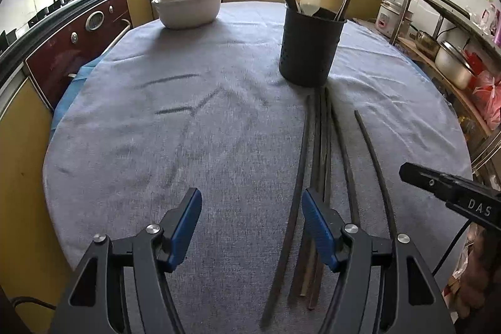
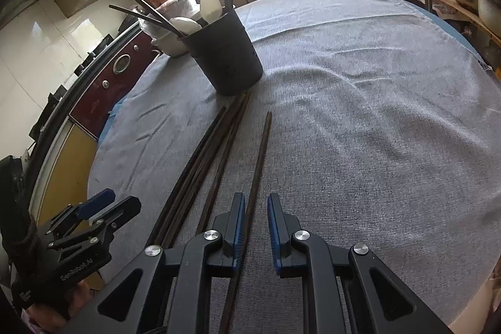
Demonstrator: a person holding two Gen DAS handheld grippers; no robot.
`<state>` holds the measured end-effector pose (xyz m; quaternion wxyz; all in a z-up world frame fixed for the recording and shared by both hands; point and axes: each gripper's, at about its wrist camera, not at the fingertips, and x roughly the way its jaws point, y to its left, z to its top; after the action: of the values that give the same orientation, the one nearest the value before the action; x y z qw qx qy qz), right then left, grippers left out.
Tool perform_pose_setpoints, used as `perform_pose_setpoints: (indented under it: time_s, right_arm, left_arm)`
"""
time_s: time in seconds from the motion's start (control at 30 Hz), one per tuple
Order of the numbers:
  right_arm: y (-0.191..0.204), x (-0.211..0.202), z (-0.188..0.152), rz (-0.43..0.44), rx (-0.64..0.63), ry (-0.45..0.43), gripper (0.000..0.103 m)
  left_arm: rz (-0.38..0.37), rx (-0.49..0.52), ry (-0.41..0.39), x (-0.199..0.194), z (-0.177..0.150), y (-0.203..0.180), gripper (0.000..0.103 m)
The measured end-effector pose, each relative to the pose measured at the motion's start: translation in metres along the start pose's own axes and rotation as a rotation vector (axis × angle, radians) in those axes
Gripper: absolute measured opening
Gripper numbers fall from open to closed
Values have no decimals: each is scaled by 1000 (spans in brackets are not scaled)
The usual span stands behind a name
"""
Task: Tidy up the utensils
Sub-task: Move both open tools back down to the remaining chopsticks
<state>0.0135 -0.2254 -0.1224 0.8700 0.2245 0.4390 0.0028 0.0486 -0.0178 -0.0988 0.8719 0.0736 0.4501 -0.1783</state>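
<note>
My right gripper [image 2: 256, 210] hovers low over the grey cloth [image 2: 360, 130], its jaws parted with nothing pinched; a lone dark chopstick [image 2: 261, 158] runs just inside its left finger. My left gripper [image 1: 252, 208] is spread wide and empty, sitting just left of the loose chopsticks [image 1: 319, 146], its right finger lying over the bundle. These sticks lie side by side on the cloth, pointing toward the dark perforated holder [image 1: 308, 49]; the tips of the middle ones reach its base. The holder stands upright and carries more chopsticks and a white spoon [image 1: 310, 0]. Farther back on the left sits a white tub [image 1: 188, 11] with plastic-wrapped contents
</note>
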Motion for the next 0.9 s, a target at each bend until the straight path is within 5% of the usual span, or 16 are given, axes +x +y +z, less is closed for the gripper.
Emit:
perform_pose_setpoints:
  time_s: [0.9]
  right_arm:
    - [3,19,-5,17,6,55,16]
  left_arm:
    - [22,-24,55,14,-8,7,67]
